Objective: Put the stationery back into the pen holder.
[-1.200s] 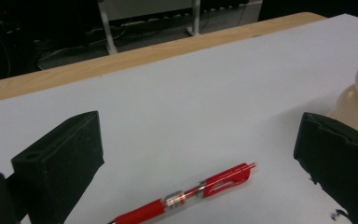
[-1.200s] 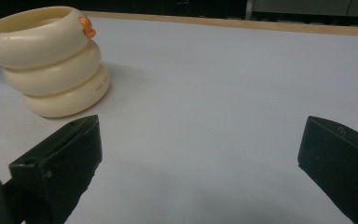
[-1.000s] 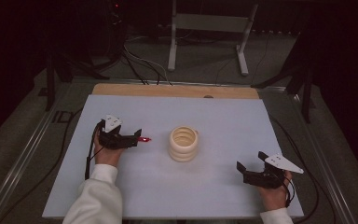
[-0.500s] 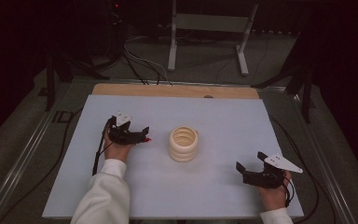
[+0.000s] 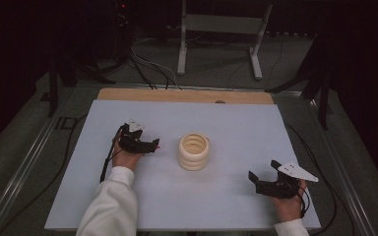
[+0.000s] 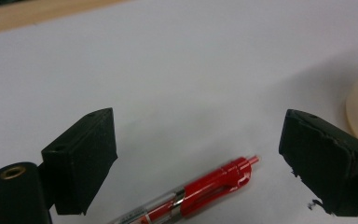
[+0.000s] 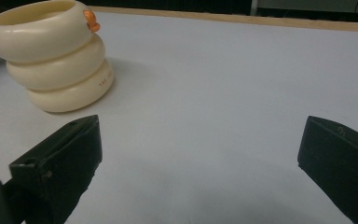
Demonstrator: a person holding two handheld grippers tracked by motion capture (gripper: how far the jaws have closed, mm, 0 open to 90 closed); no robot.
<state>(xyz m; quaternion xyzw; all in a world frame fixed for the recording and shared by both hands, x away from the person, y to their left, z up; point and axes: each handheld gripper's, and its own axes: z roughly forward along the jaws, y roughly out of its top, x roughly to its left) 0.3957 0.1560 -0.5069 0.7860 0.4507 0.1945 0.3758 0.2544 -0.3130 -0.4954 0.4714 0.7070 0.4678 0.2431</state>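
Left gripper (image 5: 153, 145) sits on the white board (image 5: 236, 132), jaws spread wide w/ nothing clamped. From the left gripper view a red pen (image 6: 200, 190) lies flat on the board between its two black jaws, nearer the cam than the jaw tips, clicker end pointing ahead & toward the right-hand jaw, not touching either pad. Clear barrel w/ red clip; lower end runs out of frame. In the high view the pen is just a tiny red speck at the jaw tips, so can't say from there exactly how it lies.

Cream stack of three rings (image 5: 194, 151) stands upright mid-board, just beyond the left gripper's tips, apart from them. Edge of it shows past the right-hand jaw in the left gripper view.

Right gripper (image 5: 256, 178) rests near the board's near corner, jaws also wide apart, empty, bare board between them. Ring stack sits ahead of its left-hand jaw, well apart; small orange bit (image 7: 91, 20) on the top ring's rim.
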